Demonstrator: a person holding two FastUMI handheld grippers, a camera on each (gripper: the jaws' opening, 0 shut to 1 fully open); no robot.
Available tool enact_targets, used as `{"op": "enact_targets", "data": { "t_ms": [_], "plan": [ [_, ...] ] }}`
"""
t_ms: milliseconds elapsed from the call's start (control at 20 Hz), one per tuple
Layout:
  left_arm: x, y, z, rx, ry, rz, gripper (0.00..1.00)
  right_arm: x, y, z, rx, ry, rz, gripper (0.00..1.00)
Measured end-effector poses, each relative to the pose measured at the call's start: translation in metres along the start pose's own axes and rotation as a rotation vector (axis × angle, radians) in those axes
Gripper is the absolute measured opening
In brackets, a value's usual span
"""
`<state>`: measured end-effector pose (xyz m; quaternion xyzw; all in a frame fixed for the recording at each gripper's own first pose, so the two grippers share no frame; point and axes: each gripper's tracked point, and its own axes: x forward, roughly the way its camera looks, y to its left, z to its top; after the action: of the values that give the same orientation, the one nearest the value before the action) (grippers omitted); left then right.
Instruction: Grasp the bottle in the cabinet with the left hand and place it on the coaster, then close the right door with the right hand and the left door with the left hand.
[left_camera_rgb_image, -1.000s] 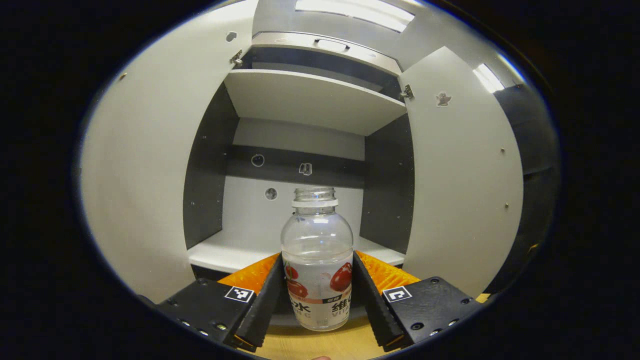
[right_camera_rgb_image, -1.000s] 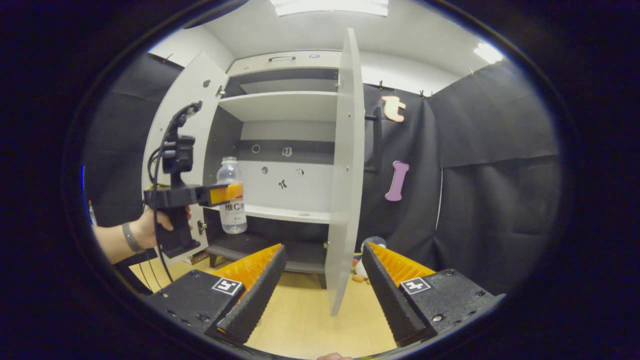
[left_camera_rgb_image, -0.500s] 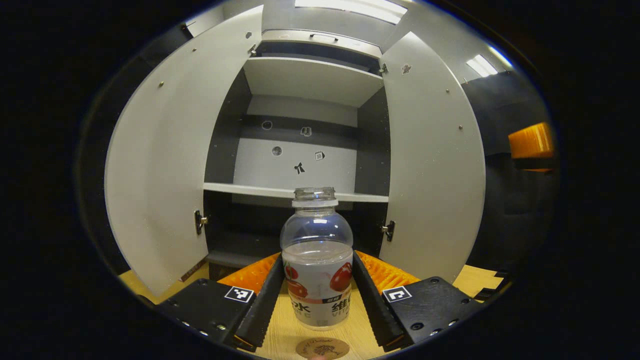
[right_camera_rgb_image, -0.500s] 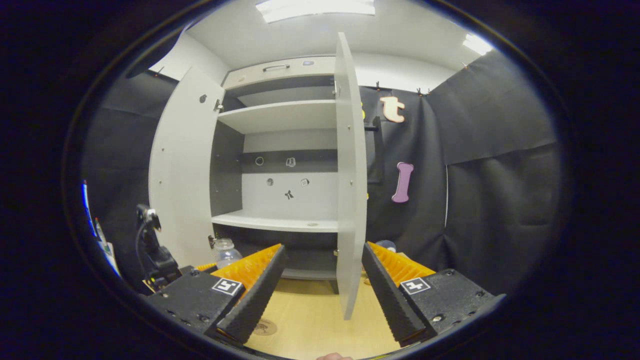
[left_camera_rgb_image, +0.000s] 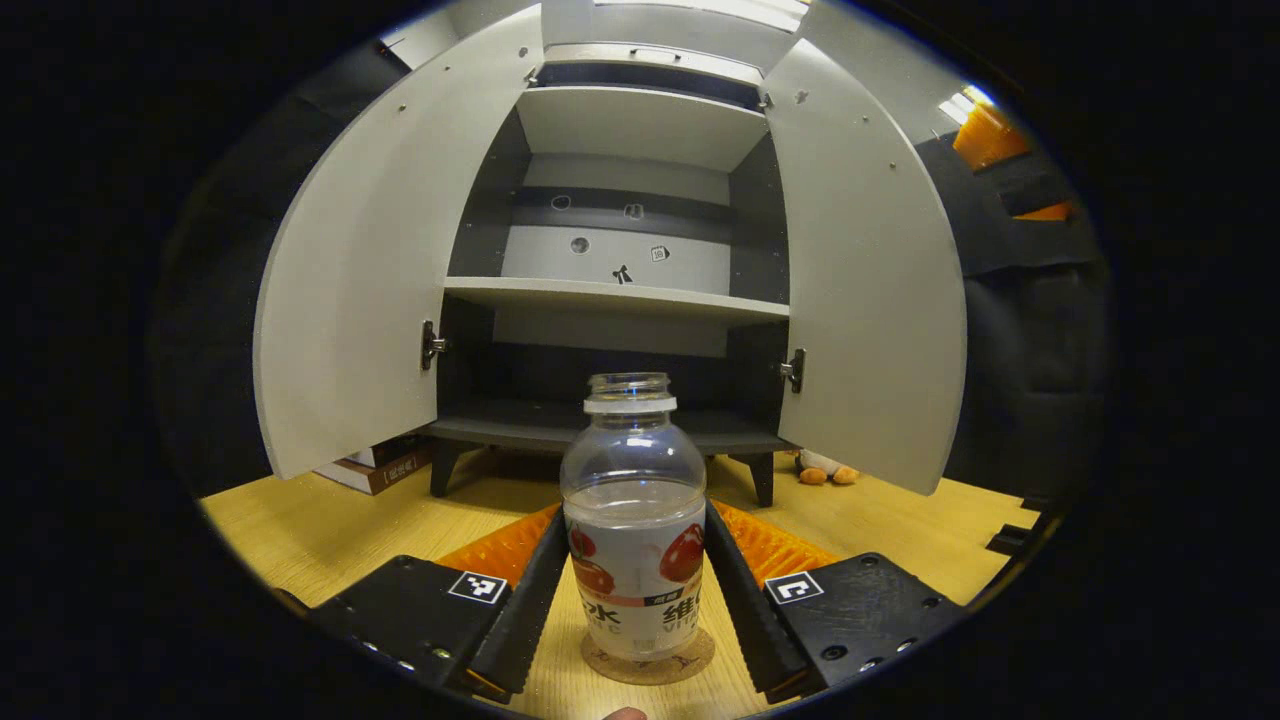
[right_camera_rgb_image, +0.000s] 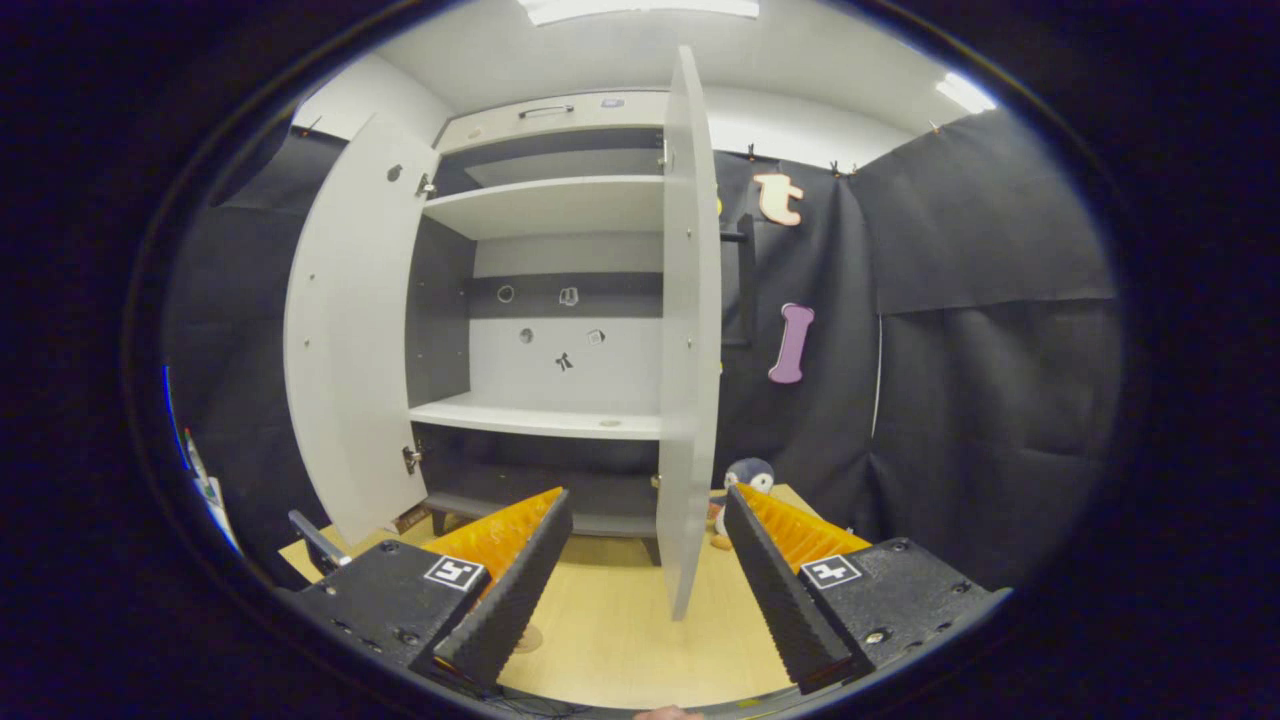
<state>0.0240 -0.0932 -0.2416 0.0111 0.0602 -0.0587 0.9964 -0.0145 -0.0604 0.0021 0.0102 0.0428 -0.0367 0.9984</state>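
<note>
A clear bottle (left_camera_rgb_image: 632, 530) with a red fruit label and no cap stands upright with its base on the round cork coaster (left_camera_rgb_image: 690, 662) on the wooden surface. My left gripper (left_camera_rgb_image: 635, 520) is shut on the bottle's labelled lower half, one finger on each side. Behind it the cabinet (left_camera_rgb_image: 620, 290) is open, its left door (left_camera_rgb_image: 360, 290) and right door (left_camera_rgb_image: 865, 290) swung wide. In the right gripper view my right gripper (right_camera_rgb_image: 640, 590) is open and holds nothing. It faces the edge of the right door (right_camera_rgb_image: 683, 330), a short way in front of it.
The cabinet shelf (right_camera_rgb_image: 540, 415) is bare. A brown box (left_camera_rgb_image: 375, 465) lies under the left door, and a plush toy (left_camera_rgb_image: 820, 465) sits on the floor by the cabinet's right leg. Black cloth (right_camera_rgb_image: 980, 380) hangs to the right of the cabinet.
My left gripper has come down and back from the shelf with the bottle, which now rests on the coaster. The right gripper has barely moved.
</note>
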Motion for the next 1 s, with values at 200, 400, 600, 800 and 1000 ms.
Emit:
{"op": "enact_targets", "data": {
  "t_ms": [200,400,600,800,1000],
  "plan": [
    [0.002,0.0,-0.014,0.027,-0.019,0.019,0.78,-0.002,-0.001,-0.002,0.004,0.019,-0.013,1.0],
    [0.005,-0.001,-0.022,0.059,-0.036,0.024,0.78,-0.004,-0.004,0.0,-0.011,0.021,-0.027,1.0],
    [-0.001,-0.002,-0.022,0.045,-0.03,0.032,0.78,-0.001,-0.004,0.0,-0.012,0.028,-0.023,1.0],
    [-0.002,0.0,-0.024,0.033,0.008,0.025,0.9,0.002,-0.002,-0.006,-0.011,0.04,-0.013,1.0],
    [-0.008,0.007,-0.009,0.028,0.012,0.04,0.97,0.005,-0.001,-0.008,0.007,0.041,0.003,1.0]
  ]
}}
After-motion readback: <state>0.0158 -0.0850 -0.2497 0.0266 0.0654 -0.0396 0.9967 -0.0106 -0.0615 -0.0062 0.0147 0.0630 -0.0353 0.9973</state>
